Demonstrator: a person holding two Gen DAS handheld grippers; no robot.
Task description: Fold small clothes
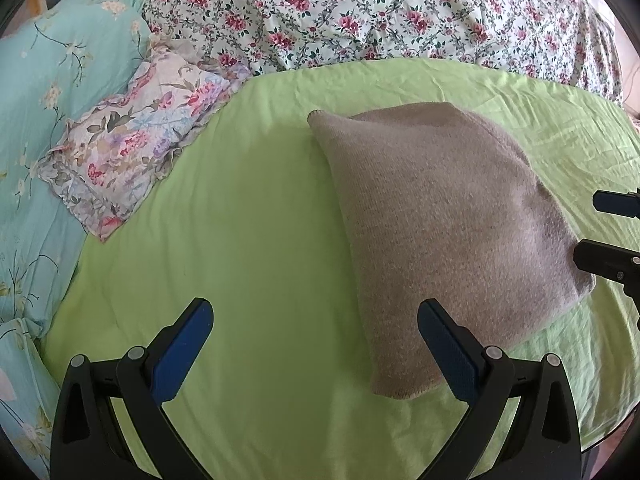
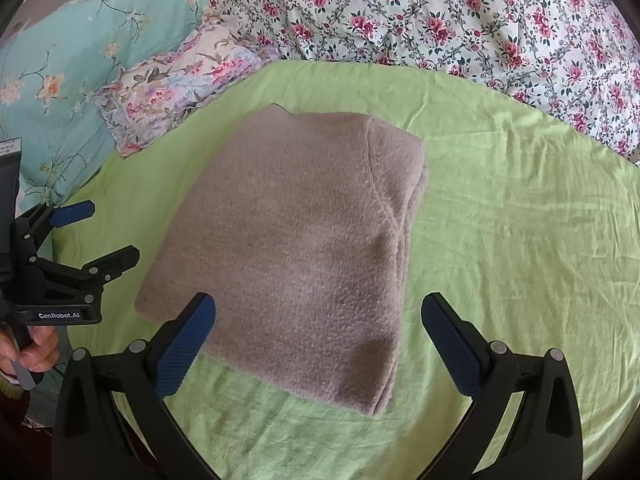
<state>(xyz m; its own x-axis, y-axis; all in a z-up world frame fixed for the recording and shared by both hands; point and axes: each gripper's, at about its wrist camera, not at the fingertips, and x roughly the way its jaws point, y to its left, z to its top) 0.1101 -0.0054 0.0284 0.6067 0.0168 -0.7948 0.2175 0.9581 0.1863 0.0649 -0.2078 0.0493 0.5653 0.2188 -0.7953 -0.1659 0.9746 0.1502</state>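
Observation:
A beige knitted garment (image 1: 440, 232) lies folded into a rough rectangle on the lime-green sheet (image 1: 248, 240). In the right wrist view the same garment (image 2: 296, 248) fills the middle of the sheet (image 2: 520, 240). My left gripper (image 1: 316, 320) hovers open above the sheet, just left of the garment's near corner, holding nothing. My right gripper (image 2: 318, 316) is open above the garment's near edge, also with nothing in it. The right gripper's fingertips (image 1: 600, 232) show at the right border of the left wrist view. The left gripper (image 2: 108, 236) appears at the left of the right wrist view.
A small floral pillow (image 1: 132, 152) rests at the sheet's far left. A teal flowered quilt (image 1: 52, 92) lies beyond it, and a white rose-print cover (image 1: 380, 12) runs along the back. A hand (image 2: 36, 344) holds the left gripper's handle.

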